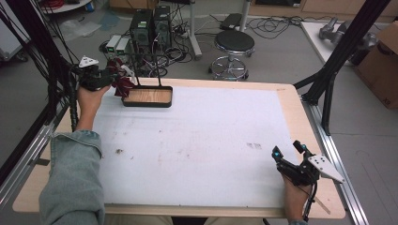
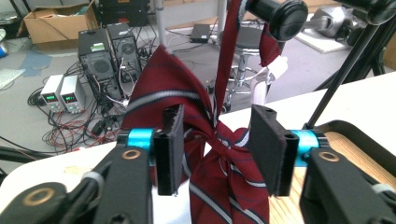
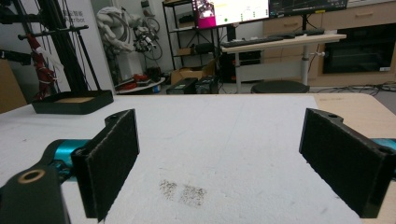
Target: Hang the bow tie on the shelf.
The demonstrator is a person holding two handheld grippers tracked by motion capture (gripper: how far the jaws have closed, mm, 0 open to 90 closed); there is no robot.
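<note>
Grey floor holds a round stool (image 1: 234, 44), computer towers (image 1: 151, 26) and cables.

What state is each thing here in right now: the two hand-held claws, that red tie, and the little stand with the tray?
left gripper: open, jaws either side of the tie, not closed on it.
right gripper: open, holding nothing, low over the table.
striped red tie: knotted, hanging from the stand's bar.
stand: upright at the table's far left, its wooden tray bare.

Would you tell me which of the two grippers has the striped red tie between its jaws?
The left gripper, up by the black stand: its open jaws flank the knotted tie. The right gripper sits open over bare table near the right edge.
</note>
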